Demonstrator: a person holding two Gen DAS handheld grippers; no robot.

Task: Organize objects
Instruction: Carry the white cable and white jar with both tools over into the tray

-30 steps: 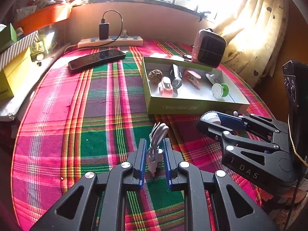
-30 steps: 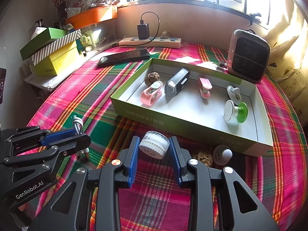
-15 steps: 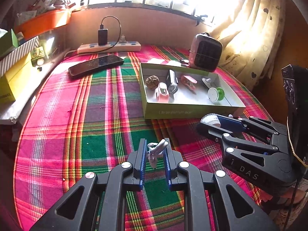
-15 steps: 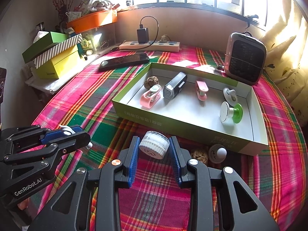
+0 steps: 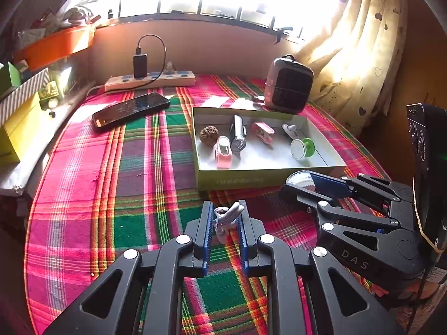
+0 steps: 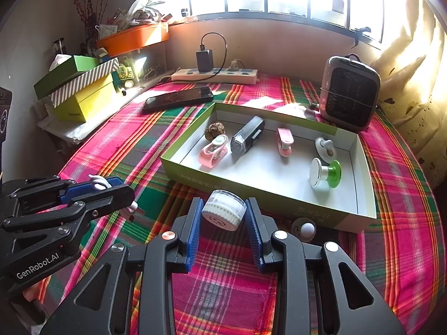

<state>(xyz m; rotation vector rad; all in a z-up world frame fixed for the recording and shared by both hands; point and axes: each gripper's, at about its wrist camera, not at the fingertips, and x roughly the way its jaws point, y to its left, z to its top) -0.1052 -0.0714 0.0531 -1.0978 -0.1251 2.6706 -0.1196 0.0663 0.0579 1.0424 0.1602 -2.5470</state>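
Observation:
My left gripper (image 5: pixel 225 215) is shut on a small coiled white cable (image 5: pixel 226 217), held above the plaid tablecloth; it also shows as the left gripper (image 6: pixel 111 188) at the left of the right wrist view. My right gripper (image 6: pixel 225 209) is shut on a small round white jar (image 6: pixel 223 209), seen as the jar (image 5: pixel 301 180) in the other view. Both hover in front of a green-edged box (image 6: pixel 178 171) holding a walnut (image 6: pixel 214 130), a pink clip (image 6: pixel 213 153), a black device (image 6: pixel 248 136), a pink stapler (image 6: pixel 284 141), a white hook (image 6: pixel 325 146) and a green-and-white spool (image 6: pixel 325 173).
A small white round knob (image 6: pixel 304 229) lies on the cloth by the box's near wall. A phone (image 6: pixel 178 99), a power strip (image 6: pixel 215 75) and a small heater (image 6: pixel 349 92) stand farther back. Stacked boxes (image 6: pixel 81 92) sit at the left edge.
Both grippers have risen a little with their objects, so the table looks farther off. The white cable has tipped from upright to lying across the left jaws.

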